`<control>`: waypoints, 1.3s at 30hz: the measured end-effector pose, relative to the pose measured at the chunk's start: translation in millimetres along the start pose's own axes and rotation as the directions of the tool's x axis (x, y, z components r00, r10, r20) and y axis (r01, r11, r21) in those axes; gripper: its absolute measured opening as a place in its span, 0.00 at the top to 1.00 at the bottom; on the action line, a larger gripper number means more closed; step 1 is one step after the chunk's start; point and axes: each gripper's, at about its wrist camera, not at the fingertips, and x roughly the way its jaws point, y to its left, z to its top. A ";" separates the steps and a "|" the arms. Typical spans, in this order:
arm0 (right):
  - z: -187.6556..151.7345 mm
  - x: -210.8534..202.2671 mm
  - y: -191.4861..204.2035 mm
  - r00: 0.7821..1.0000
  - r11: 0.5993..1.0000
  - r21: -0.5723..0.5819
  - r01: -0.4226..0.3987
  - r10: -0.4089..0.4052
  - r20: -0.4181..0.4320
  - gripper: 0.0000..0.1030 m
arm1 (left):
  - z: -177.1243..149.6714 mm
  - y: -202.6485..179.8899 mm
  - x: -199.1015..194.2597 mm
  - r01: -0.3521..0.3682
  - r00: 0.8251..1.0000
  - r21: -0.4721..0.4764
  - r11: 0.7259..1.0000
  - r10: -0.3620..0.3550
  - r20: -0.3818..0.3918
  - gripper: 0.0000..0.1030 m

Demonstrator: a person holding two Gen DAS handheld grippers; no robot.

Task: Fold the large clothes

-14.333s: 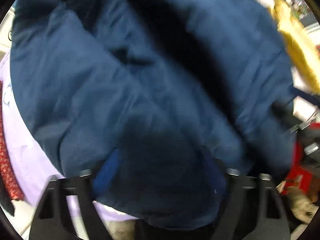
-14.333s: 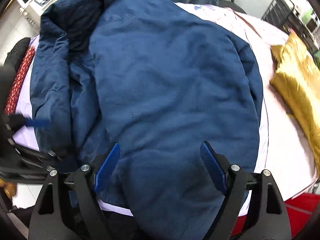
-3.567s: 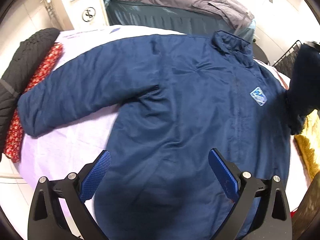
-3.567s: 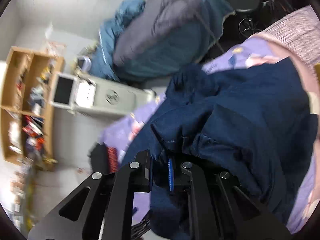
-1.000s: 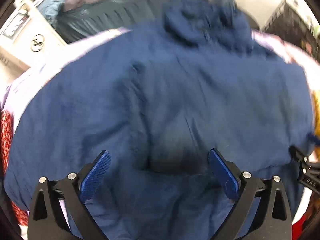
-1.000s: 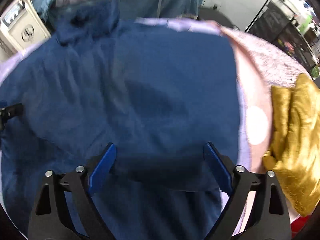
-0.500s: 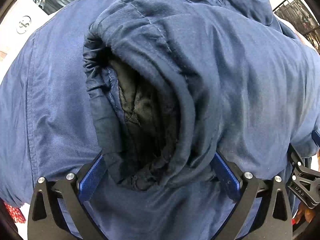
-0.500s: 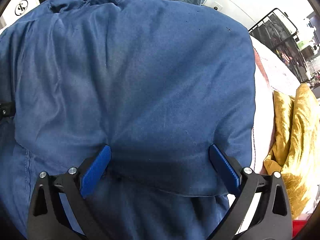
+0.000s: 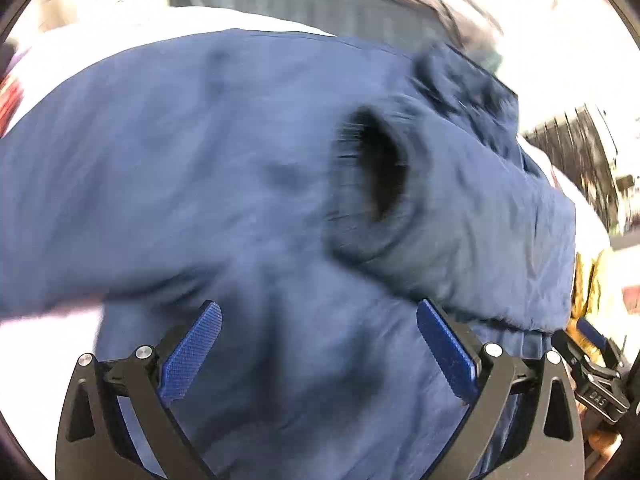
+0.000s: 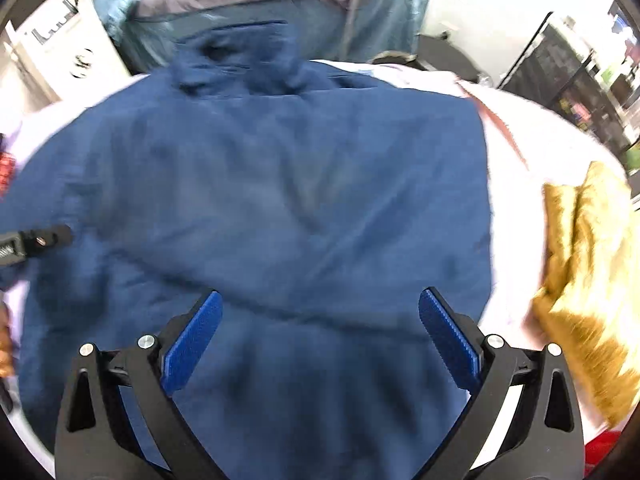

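Your left hand-held gripper (image 9: 318, 354) hangs above the jacket (image 9: 240, 184) with its jaws spread wide and nothing between them. Half a second ago the cuff (image 9: 372, 180) filled the gap between those pads; now it lies ahead and to the right of the gripper, resting on the jacket body, its dark opening facing you. So the sleeve has been let go, laid across the torso, and you have pulled back.

Your right hand-held gripper (image 10: 318, 342) is likewise wide apart and empty, raised over the lower part of the jacket, which spreads ahead of it on the bed (image 10: 520, 152) with the collar (image 10: 236, 60) at the far end. It sat closer to the cloth a moment ago. Right of it, well apart from the jacket, lies a gold cloth (image 10: 584, 280).

I judge the sleeves are folded in. Next would be taking the hem near both grippers and folding it toward the collar; the padded fabric may spring open.
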 end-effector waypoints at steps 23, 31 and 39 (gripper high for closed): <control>-95.2 -13.7 197.1 0.978 0.933 -0.333 -0.140 0.078 -0.191 0.06 | -122.6 359.7 -133.8 -0.049 0.956 -0.706 0.706 0.238 0.172 0.17; -101.1 -25.6 178.8 0.984 0.951 -0.296 -0.084 0.032 -0.176 0.06 | -99.6 436.2 -124.2 -0.015 0.962 -0.777 0.629 0.222 0.161 0.17; -113.0 -31.9 167.8 0.985 0.966 -0.251 -0.065 0.022 -0.171 0.06 | -74.8 429.7 -125.6 -0.081 0.954 -0.672 0.736 0.253 0.161 0.60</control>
